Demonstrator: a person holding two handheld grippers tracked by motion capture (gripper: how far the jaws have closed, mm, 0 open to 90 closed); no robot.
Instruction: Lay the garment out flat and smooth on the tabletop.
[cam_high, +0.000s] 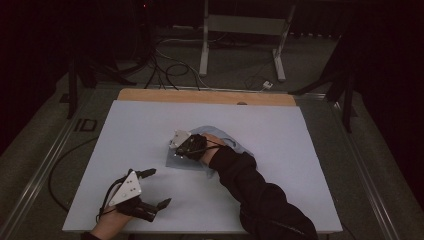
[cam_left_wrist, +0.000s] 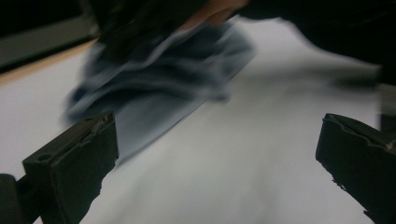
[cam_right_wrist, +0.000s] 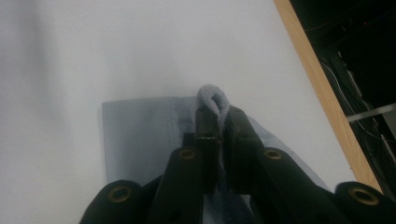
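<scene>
Your right gripper (cam_right_wrist: 217, 122) clamps a fold of the blue cloth (cam_right_wrist: 140, 135) at mid-table (cam_high: 150, 125). Your left gripper (cam_high: 150, 189) rests near the front edge, its 2 jaws apart. No writing is legible.

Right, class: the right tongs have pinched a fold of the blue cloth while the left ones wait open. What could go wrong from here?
1. The right tongs hold only a small bunched loop of the cloth; it might slip free when pulled.
2. The rest of the cloth lies crumpled under the hand, so a lift may drag it in a bunch rather than spread it.
3. The left tongs sit open, apart from the cloth, so nothing pins the other edge.
</scene>
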